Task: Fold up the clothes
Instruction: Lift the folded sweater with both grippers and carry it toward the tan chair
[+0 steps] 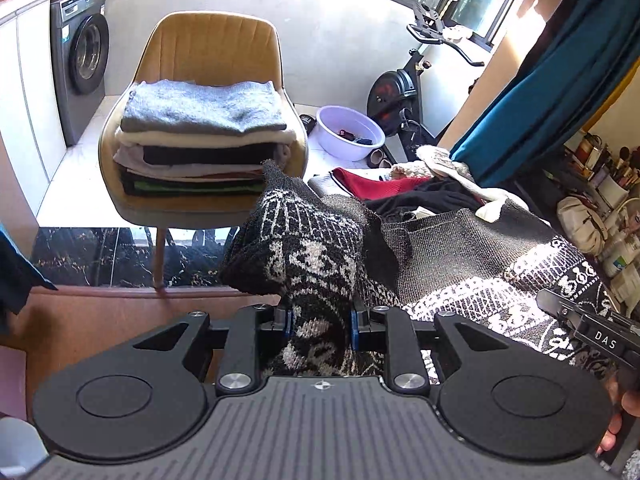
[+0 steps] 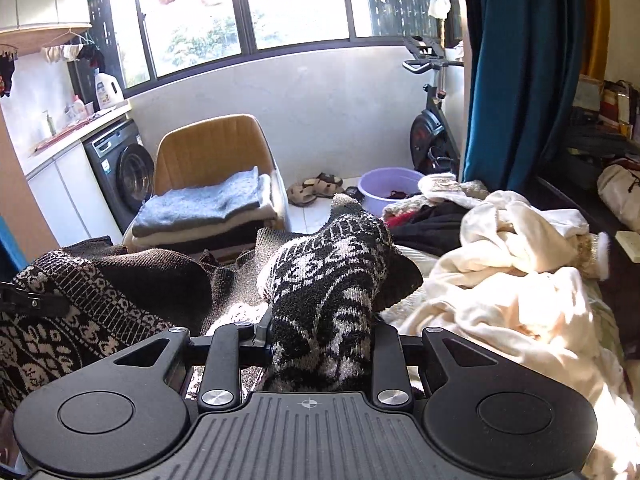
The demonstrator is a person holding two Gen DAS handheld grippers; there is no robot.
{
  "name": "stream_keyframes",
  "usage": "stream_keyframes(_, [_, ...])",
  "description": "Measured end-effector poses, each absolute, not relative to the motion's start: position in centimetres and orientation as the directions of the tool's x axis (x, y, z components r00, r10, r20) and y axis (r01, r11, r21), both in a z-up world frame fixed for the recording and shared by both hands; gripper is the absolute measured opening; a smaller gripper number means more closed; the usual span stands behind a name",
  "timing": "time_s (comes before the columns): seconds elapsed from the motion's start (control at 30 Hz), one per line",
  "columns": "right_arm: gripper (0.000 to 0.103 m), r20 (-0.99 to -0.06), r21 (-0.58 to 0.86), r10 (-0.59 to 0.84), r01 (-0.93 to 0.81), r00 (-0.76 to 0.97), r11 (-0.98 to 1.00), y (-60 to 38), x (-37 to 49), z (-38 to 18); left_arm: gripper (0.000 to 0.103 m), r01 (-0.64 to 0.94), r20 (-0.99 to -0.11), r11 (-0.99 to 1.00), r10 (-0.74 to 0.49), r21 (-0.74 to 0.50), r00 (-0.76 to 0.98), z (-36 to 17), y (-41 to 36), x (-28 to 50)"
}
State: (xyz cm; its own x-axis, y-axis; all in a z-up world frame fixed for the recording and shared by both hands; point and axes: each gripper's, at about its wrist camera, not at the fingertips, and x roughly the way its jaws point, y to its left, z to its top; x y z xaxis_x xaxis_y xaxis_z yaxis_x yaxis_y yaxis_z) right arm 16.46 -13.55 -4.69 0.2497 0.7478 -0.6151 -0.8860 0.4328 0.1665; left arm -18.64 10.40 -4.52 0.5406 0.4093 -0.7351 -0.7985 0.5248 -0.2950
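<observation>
Two grippers each pinch a bunch of the same black and white sweater [image 1: 460,264]. We hold it up in front of us, over the bed. Our left gripper [image 1: 322,328] has its jaws closed tight on a thick fold of the knit, which pokes up toward 12 o'clock. Our right gripper [image 2: 322,340] has its jaws closed on another fold the same way. In the left view, the rest of the sweater spreads out toward 3 o'clock, and the tip of the right gripper shows there at the edge. In the right view, the sweater drapes off toward 9 o'clock.

Past the sweater, near 11 o'clock in both views, we see a tan chair [image 1: 212,44]. On its seat sits a neat stack of folded clothes [image 1: 200,140], with a grey one on top. A cream blanket [image 2: 508,280] lies crumpled on the bed at 3 o'clock in the right view. A pile of unfolded clothes [image 1: 420,184] lies behind the sweater. A purple basin [image 1: 348,132] sits on the floor beside the chair, near an exercise bike [image 1: 400,96]. A washing machine [image 1: 82,60] stands at 10 o'clock.
</observation>
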Motion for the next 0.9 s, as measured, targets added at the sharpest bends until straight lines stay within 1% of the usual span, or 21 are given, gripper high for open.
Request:
stream_keyframes(0.2, [0.024,-0.640,0.172,0.725,-0.872,0.255,0.458,-7.0,13.4,-5.8,0.024,-0.804,-0.736,0.482,0.390,-0.348,0.553,-5.9,16.9,-21.0])
stream_keyframes(0.43, [0.024,-0.665,0.175,0.707,-0.870,0.241,0.461,0.4,14.2,-7.0,0.024,-0.817,-0.750,0.454,0.383,-0.356,0.539,-7.3,24.2,-21.2])
stream_keyframes(0.6, [0.024,-0.663,0.203,0.726,-0.891,0.180,0.406,8.6,15.9,-7.7,0.024,-0.849,-0.748,0.398,0.429,-0.347,0.506,-7.2,31.7,-20.7])
stream_keyframes(0.9, [0.024,-0.624,0.247,0.778,-0.926,0.074,0.286,25.4,22.2,-6.8,0.024,-0.895,-0.716,0.305,0.539,-0.326,0.444,-5.2,43.8,-18.0])
